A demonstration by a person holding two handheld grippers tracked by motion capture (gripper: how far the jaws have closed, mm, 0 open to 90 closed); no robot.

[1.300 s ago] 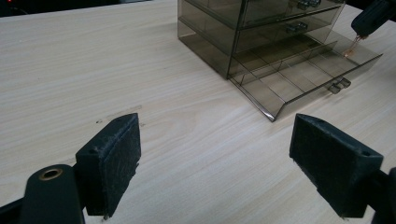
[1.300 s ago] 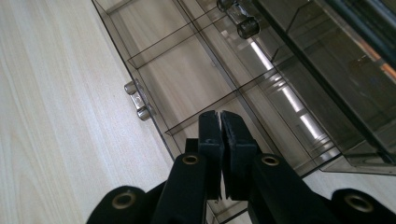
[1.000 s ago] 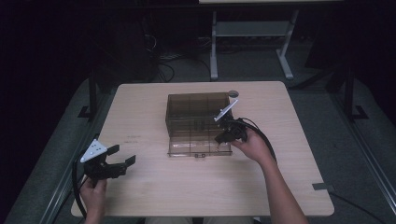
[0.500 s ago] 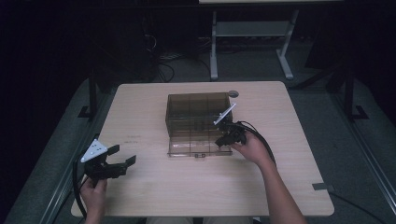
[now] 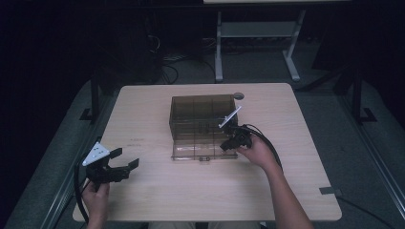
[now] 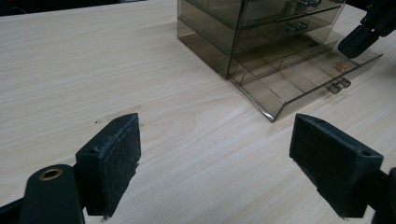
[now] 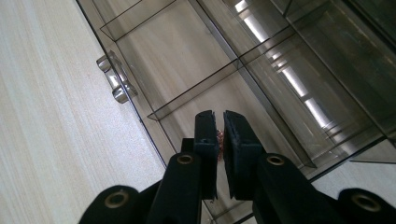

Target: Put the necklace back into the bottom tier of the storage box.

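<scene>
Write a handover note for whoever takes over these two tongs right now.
Left tongs: open, empty, low over the table, away from the work.
Right tongs: over the right end of the open bottom drawer; jaws have just been opening, to a narrow gap.
Small copper-coloured piece: on the drawer floor below them, apparently released.
Done: drawer out, piece in it.
Left: probably lift the right tongs clear and push the drawer into the drawer box.
</scene>
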